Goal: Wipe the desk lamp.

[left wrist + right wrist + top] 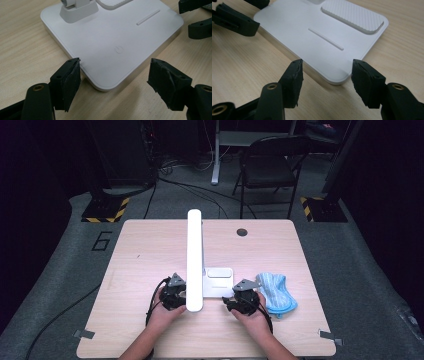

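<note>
A white desk lamp stands on the wooden table, its flat base (pixel 218 287) near the front and its long bar head (pixel 194 255) reaching over it. My left gripper (pixel 182 299) sits at the base's near left corner. In the left gripper view its jaws (pixel 114 71) stand open astride that corner, close to the power symbol (pixel 119 49); the pads do not press on it. My right gripper (pixel 231 302) is at the near right corner. It is open too (pixel 327 68), with that corner of the base (pixel 312 42) between the pads and untouched.
A light blue cloth (pixel 276 293) lies crumpled just right of my right hand. A ribbed pad (pixel 354 16) is set into the base. The table (pixel 150 250) has a cable hole (pixel 242 232) at the back. A dark chair (pixel 270 165) stands behind it.
</note>
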A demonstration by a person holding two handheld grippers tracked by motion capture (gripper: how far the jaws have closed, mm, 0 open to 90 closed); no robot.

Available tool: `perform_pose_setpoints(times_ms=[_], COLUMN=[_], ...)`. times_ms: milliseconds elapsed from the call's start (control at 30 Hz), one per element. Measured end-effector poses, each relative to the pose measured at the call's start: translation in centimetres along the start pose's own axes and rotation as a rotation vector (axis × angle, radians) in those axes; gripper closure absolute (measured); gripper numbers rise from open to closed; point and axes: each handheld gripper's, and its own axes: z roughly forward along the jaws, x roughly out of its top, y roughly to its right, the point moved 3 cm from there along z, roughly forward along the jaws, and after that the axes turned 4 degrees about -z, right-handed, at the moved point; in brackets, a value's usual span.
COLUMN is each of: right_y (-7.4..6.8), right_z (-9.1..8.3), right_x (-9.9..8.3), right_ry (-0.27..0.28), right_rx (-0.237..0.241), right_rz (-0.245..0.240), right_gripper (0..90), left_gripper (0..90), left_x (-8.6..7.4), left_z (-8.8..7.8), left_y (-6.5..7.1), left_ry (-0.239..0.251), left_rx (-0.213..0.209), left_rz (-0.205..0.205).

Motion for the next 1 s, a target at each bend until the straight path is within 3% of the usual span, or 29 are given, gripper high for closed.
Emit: perform_pose_setpoints(times_ms=[233,433,467,533,600,667,700,867,900,1000], right_y=[-0.1,0.6,1.0,1.5,1.8,2.7,2.7,3.7,3.7,4.2], right_z=[-2.8,-4.6,-5.3,-5.8,-6.1,-6.7,-6.7,-7.5,-7.5,-7.8], right_x=[0.6,0.5,0.4,0.1,-0.1,-0.6,-0.6,-1.3,-1.3,-1.7], right_ry=[0.067,0.105,0.118,0.128,0.134,0.149,0.149,0.167,0.167,0.165], right_rx=[0.065,0.065,0.047,0.033,0.030,0.031,0.031,0.030,0.030,0.009], right_rz=[-0.008,0.012,0.010,0.016,0.021,0.054,0.054,0.087,0.087,0.074], right_gripper=[39.2,38.7,38.6,38.6,38.6,38.5,38.5,38.5,38.5,38.5], left_gripper=[25.8,26.1,26.7,27.2,27.7,27.9,27.9,27.9,27.9,28.1], left_x=[0.4,0.6,0.6,0.6,0.5,0.4,0.3,-0.3,-0.4,-0.9], left_z=[-0.9,-2.3,-2.7,-2.9,-3.2,-3.6,-3.8,-4.6,-4.6,-4.8], left_y=[0.0,-0.6,-0.9,-1.2,-1.1,-1.4,-1.3,-1.3,-1.1,-1.2], left_ry=[0.027,0.051,0.060,0.054,0.074,0.082,0.086,0.079,0.073,0.065], left_rx=[-0.009,0.006,0.016,0.021,0.011,0.025,0.019,0.040,0.030,0.035], left_rz=[-0.017,-0.041,-0.056,-0.047,-0.105,-0.098,-0.123,-0.081,-0.103,-0.097])
